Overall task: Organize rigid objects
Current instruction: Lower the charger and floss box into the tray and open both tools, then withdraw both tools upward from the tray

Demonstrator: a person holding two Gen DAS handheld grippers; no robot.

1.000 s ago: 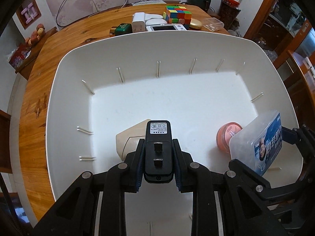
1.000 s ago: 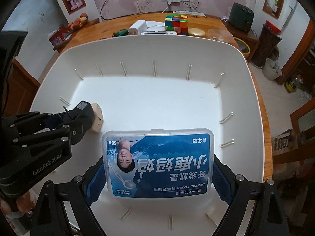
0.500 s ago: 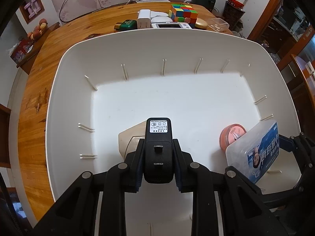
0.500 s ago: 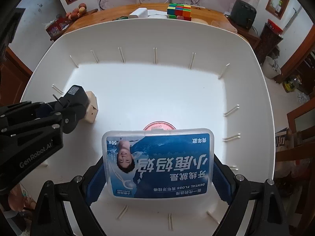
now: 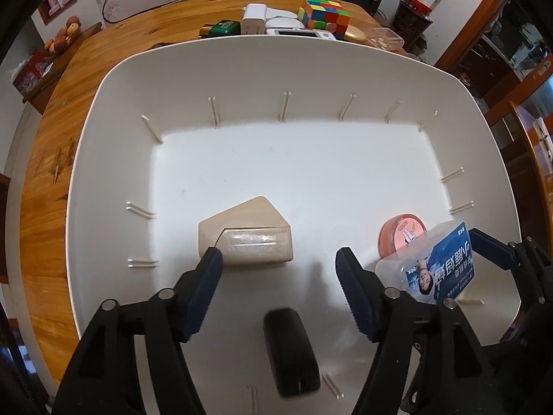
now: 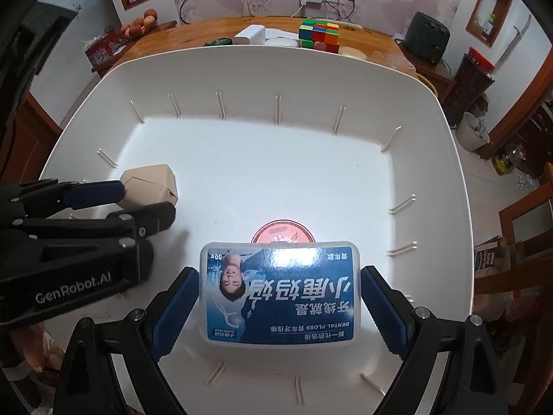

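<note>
A white bin (image 5: 114, 173) fills both views. My left gripper (image 5: 278, 263) hangs over its near left part, its jaws opening with nothing between the pads. Just below it, toward the near wall, is a black charger (image 5: 290, 349), blurred and free of the fingers. A beige box (image 5: 245, 238) lies on the bin floor by the left fingertip. My right gripper (image 6: 280, 276) is shut on a clear dental floss box (image 6: 280, 294) with a blue label, held above the floor. A pink round tin (image 6: 283, 233) lies beyond it.
The bin stands on a wooden table (image 5: 52, 145). Behind its far rim are a colour cube (image 5: 325, 12), a white plug adapter (image 5: 254, 17), a green box (image 5: 224, 27) and a clear lidded case (image 5: 385, 38). The left gripper (image 6: 138, 204) reaches in from the left in the right wrist view.
The left jaws have opened and let go of the black charger, which has dropped out from between the pads. The right gripper keeps its hold on the dental floss box.
</note>
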